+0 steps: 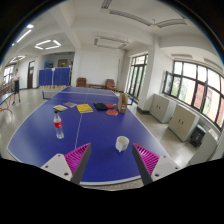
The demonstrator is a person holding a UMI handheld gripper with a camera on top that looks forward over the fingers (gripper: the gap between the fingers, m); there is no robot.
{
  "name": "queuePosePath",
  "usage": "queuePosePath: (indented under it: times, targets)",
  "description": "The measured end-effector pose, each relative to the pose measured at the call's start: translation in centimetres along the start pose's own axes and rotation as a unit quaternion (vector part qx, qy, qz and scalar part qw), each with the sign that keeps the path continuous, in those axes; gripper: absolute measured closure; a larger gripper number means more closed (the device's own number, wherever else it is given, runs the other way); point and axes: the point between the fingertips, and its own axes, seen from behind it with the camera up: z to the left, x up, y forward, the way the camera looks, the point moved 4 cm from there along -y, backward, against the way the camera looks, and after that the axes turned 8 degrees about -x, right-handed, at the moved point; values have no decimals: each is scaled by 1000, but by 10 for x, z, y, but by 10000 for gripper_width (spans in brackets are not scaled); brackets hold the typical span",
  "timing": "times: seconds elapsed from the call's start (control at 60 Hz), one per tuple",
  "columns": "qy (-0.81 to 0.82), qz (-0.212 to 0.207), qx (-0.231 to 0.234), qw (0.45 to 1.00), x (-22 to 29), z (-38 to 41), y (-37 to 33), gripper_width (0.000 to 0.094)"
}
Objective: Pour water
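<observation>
Bottle (58,124) stands upright on the blue table (40,145), at about 11 o'clock from the gripper (112,160) and well ahead of the left finger. Cup (122,143), white, sits nearer, at about 12 o'clock, just ahead of the fingers and closer to the right one. Jaws stand wide apart; nothing between them, both pink pads (146,157) bare.

Step in hand, as judged: reach for the bottle. To do it well:
1. Swing toward 11 o'clock, keeping clear of the cup so it is not knocked.
2. Keep the fingers level and bring them to either side of the bottle's body, below the cap, before closing.
3. Grip mid-height so the bottle tips cleanly toward the cup afterwards.

Hard to make out: water level in the bottle; whether the cap is on or loose; whether the cup already holds anything. Flat yellow and red items (85,107) at the far end of the table are too small to identify. Table's near edge is cut off under the fingers.
</observation>
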Motion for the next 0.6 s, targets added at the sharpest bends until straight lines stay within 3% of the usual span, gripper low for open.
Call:
queuePosePath:
  times: [0.183, 0.2, 0.383, 0.6]
  targets:
    - [0, 13, -14, 1000, -33, 6, 30, 83]
    - [1, 14, -14, 1000, -19, 18, 41, 84]
    - [-8, 27, -20, 999, -73, 95, 63, 83]
    - [-9, 42, 48, 998, -113, 236, 114, 79]
